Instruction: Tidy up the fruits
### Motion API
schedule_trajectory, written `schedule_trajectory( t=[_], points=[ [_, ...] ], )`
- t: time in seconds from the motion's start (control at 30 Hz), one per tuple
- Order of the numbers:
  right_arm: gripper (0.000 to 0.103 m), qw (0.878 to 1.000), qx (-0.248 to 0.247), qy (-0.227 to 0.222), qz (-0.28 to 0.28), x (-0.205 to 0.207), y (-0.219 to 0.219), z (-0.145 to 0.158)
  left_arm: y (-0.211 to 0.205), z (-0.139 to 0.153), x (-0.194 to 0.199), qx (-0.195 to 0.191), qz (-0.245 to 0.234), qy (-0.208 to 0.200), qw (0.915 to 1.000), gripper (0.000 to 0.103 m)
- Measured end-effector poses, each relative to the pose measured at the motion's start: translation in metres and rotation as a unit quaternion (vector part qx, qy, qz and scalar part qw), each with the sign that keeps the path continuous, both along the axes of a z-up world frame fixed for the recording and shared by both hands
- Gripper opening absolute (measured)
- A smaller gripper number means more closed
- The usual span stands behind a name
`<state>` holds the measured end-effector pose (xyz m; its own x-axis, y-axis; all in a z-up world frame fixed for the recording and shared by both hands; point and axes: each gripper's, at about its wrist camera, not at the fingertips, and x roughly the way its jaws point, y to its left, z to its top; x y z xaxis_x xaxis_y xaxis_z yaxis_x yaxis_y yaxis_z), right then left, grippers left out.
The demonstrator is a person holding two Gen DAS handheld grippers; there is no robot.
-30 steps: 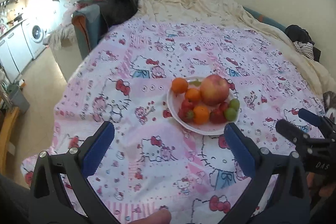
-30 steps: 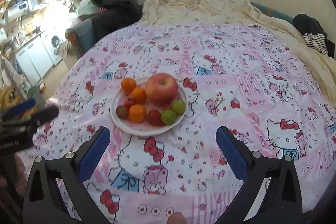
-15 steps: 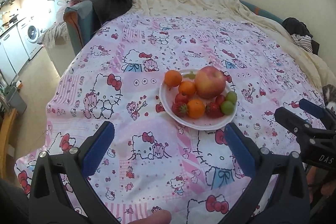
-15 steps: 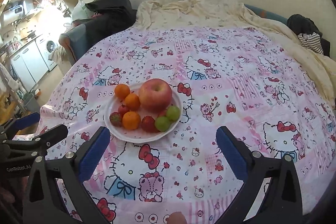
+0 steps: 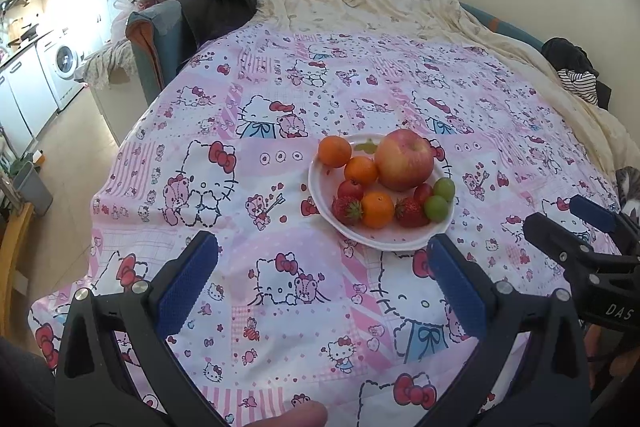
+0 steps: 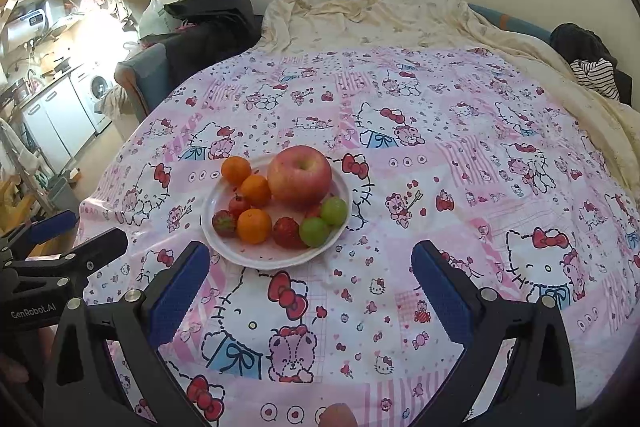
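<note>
**Hovering over a full plate with both jaws spread**

Gathered on one white plate point(image 5: 404, 245) are all the fruits that can be seen: a large apple point(image 5: 405, 159), three small oranges point(image 5: 334, 151), strawberries point(image 5: 347, 209), a small red fruit and two green grapes point(image 5: 436, 207). No fruit is seen loose on the patterned cloth point(image 5: 248, 163). The left gripper point(image 5: 322, 275) is held with its jaws wide apart and nothing between them; the plate lies ahead of them, nearest the right-hand jaw. The right gripper point(image 6: 310, 285) is likewise spread and empty, with the plate ahead and toward its left-hand jaw.

Two readings are fitted by this layout: fruits heaped together and yet to be sorted, or fruits already collected onto the plate as wanted. Which one holds cannot be settled from these views.

Should a fruit be picked, care is judged to be needed in these ways:

- The jaws should be centred on one fruit, so that neighbours touching it are not nudged.
- Strawberries and grapes are likely to bruise or slip, so a light closing is advised.
- The apple is wide and would probably need nearly the full spread of the jaws.
- The plate rests on soft cloth, so downward pressure on its rim should be avoided.
</note>
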<state>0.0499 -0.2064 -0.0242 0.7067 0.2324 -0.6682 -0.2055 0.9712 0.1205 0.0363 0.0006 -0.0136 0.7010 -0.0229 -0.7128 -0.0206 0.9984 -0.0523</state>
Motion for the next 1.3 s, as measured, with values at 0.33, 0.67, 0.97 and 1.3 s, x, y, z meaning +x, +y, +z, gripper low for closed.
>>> schedule_trajectory(
  t=[0.33, 0.67, 0.97, 1.3],
  points=[
    [0.103, 1.000, 0.001, -0.001, 0.000, 0.0008, 0.0002, 0.0012, -0.0001, 0.0020, -0.0001, -0.001, -0.002, -0.003, 1.0000, 0.103],
    [0.103, 1.000, 0.002, -0.004, -0.003, 0.0016, -0.0020, 0.0025, 0.0004, 0.0029, -0.0011, -0.002, 0.000, -0.006, 1.0000, 0.103],
    [0.103, 1.000, -0.001, -0.006, -0.003, 0.0010, -0.0006, 0.0023, 0.0010, 0.0031, -0.0007, -0.002, 0.000, -0.005, 1.0000, 0.103],
    [0.103, 1.000, -0.002, -0.011, -0.005, -0.0004, -0.0001, 0.0043, -0.0007, 0.0041, -0.0025, -0.002, 0.002, -0.010, 0.9999, 0.103]
  ],
)
